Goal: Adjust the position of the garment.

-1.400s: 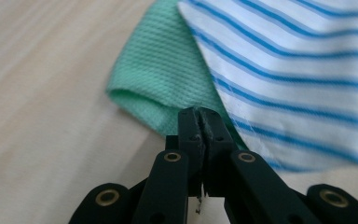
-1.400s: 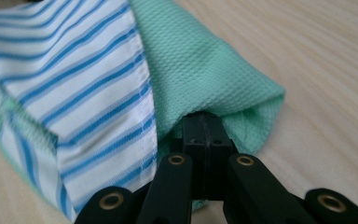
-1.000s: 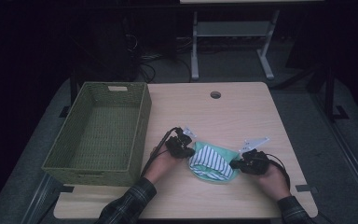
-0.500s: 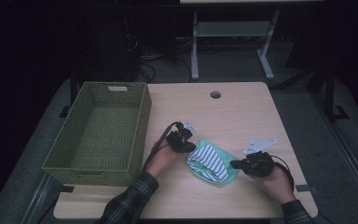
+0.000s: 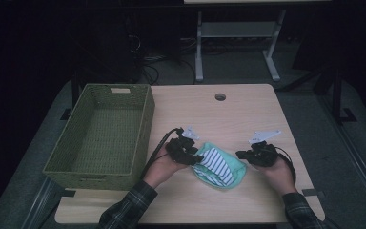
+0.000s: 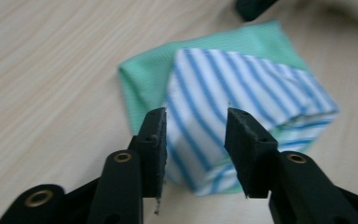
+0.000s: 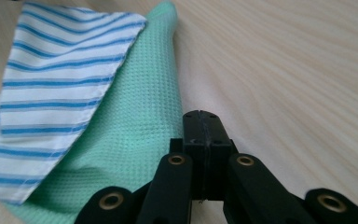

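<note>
Left gripper [image 6: 196,140]: jaws have just been opening, parted above the striped cloth [image 6: 242,112], nothing pinched.
Right gripper [image 7: 199,140]: jaws pressed together, empty, beside the green cloth [image 7: 135,140].
Cloths: two, striped atop green, mid-table [image 5: 248,114].
Basket [image 5: 143,124]: one, seen from high view.
</note>
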Motion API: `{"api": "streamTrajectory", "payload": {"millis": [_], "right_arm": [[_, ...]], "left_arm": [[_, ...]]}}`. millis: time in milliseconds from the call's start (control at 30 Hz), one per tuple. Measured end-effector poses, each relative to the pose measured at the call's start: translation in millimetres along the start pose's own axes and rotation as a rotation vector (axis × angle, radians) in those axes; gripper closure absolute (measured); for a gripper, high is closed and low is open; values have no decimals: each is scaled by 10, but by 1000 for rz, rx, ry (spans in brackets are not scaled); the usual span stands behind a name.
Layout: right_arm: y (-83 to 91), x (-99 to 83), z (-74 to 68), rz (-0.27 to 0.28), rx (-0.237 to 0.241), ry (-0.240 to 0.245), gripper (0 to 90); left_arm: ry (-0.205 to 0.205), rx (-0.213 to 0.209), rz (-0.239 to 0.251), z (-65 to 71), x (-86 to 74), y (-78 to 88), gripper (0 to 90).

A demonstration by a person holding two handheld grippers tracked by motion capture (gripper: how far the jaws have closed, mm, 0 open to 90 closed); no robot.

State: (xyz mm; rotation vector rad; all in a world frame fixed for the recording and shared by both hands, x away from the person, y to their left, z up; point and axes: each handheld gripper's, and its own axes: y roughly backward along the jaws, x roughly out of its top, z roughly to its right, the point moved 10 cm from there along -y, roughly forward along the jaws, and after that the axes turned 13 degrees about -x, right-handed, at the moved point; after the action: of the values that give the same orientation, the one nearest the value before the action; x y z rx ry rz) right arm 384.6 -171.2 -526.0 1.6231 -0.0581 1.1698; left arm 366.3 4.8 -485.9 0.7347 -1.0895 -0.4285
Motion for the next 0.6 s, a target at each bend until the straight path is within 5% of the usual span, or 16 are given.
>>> {"api": "streamTrajectory", "payload": {"millis": [267,600], "right_arm": [[-53,-64,-140,-32,36,27,898],[20,-102,-376,-34,79,59,897]], "left_arm": [[-13,-29,-24,253,-75,-72,493],[-24,-1,-89,329,-303,-124,422]]}}
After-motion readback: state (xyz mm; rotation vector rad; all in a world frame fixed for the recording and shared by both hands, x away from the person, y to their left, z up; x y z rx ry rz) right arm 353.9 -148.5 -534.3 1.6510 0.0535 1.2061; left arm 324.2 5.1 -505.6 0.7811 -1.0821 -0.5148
